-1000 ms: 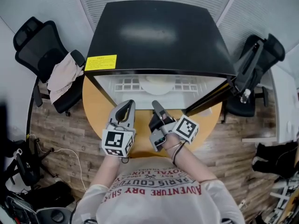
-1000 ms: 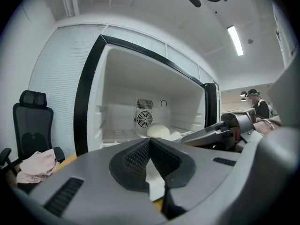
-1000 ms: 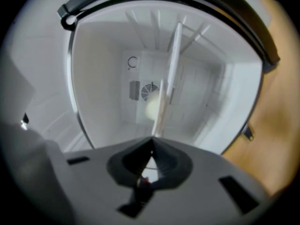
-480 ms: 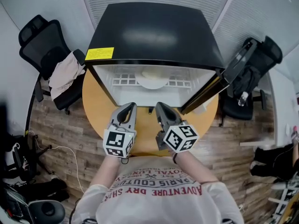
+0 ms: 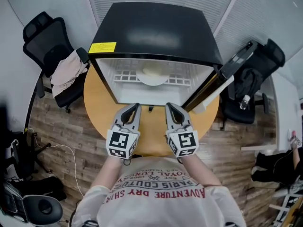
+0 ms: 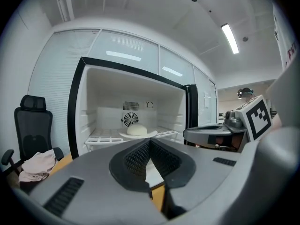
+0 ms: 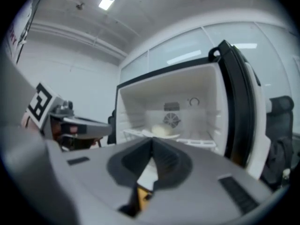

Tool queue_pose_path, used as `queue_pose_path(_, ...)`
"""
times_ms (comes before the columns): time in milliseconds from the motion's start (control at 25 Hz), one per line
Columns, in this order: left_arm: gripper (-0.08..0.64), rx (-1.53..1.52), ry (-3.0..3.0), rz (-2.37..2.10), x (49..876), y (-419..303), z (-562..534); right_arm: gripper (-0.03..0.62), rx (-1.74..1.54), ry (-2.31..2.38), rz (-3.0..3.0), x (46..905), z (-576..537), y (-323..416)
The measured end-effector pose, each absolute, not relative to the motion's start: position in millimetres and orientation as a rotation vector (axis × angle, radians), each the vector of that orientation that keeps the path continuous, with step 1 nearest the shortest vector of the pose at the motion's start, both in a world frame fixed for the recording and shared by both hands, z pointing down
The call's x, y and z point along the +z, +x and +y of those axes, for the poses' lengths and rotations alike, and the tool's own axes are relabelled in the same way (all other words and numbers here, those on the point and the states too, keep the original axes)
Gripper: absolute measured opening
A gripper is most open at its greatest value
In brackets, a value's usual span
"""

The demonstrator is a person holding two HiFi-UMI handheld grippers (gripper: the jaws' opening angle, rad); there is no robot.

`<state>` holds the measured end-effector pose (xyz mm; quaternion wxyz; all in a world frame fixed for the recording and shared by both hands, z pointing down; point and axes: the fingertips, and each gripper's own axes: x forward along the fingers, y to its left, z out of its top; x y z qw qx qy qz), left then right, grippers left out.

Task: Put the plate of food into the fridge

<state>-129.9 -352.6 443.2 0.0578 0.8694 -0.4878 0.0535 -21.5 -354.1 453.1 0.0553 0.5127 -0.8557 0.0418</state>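
The white plate of pale food (image 5: 154,75) sits on the wire shelf inside the open black fridge (image 5: 156,32). It also shows in the left gripper view, plate (image 6: 137,131), and in the right gripper view, plate (image 7: 161,131). My left gripper (image 5: 136,106) and right gripper (image 5: 168,106) hover side by side over the round wooden table (image 5: 97,103), just in front of the fridge opening, pointing at it. Both are shut with nothing between the jaws, left gripper (image 6: 149,142) and right gripper (image 7: 152,143).
The fridge door (image 5: 222,77) stands swung open to the right, door (image 7: 239,111). A black office chair with a cloth draped on it (image 5: 64,74) stands at the left, another chair (image 5: 253,79) behind the door. Cables lie on the wooden floor (image 5: 57,150).
My right gripper has turned from a tilted pose to point straight at the fridge, level with the left one. The left gripper has hardly moved.
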Motion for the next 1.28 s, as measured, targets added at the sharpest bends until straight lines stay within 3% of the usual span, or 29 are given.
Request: queue_pose_path(1280, 0.026, 0.103, 2.678, -1.483, 423, -132, -336, 0.028, 0.254, 1.508, -2.619, 453, -334, -32)
